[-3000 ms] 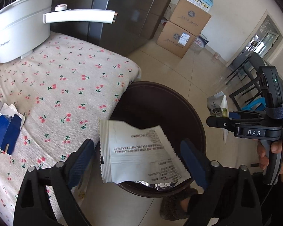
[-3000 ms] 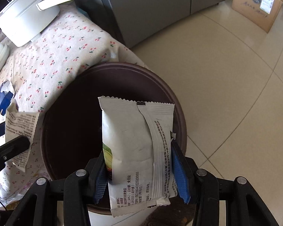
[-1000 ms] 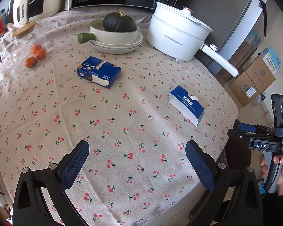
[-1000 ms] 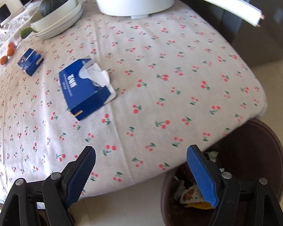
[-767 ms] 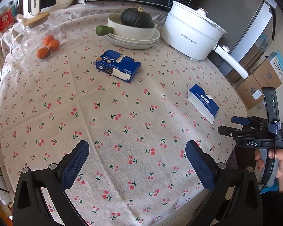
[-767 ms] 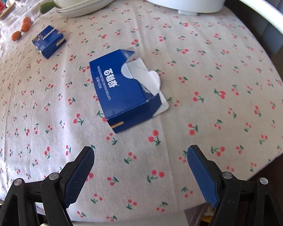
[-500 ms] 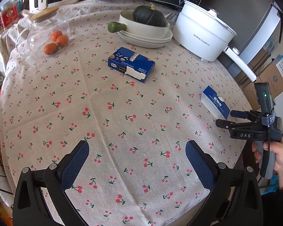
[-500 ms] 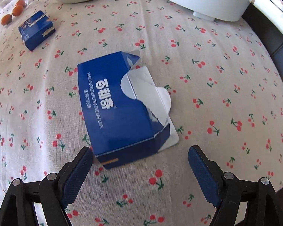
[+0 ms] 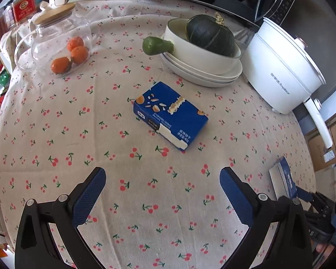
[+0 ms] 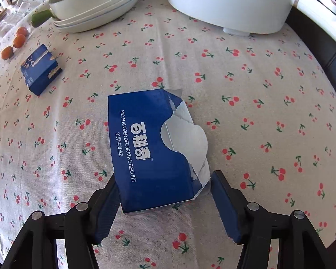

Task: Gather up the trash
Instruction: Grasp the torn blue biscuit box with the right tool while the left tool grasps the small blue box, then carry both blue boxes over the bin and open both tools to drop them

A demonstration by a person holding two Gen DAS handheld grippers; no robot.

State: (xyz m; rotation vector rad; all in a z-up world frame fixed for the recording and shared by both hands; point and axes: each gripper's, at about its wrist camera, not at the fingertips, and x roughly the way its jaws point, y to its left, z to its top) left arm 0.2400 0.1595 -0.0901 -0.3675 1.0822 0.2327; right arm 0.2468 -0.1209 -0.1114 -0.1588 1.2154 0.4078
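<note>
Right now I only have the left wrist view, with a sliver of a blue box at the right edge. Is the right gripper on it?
Observer: The right gripper has its jaws astride the near end of that biscuit box, one on each side. I cannot tell whether they grip it yet.
Operator: Is it really trash?
Observer: Its top panel is torn open, and a white flap sticks out on the right.
Operator: Is it off the table?
Observer: No, it lies flat on the cherry tablecloth.
</note>
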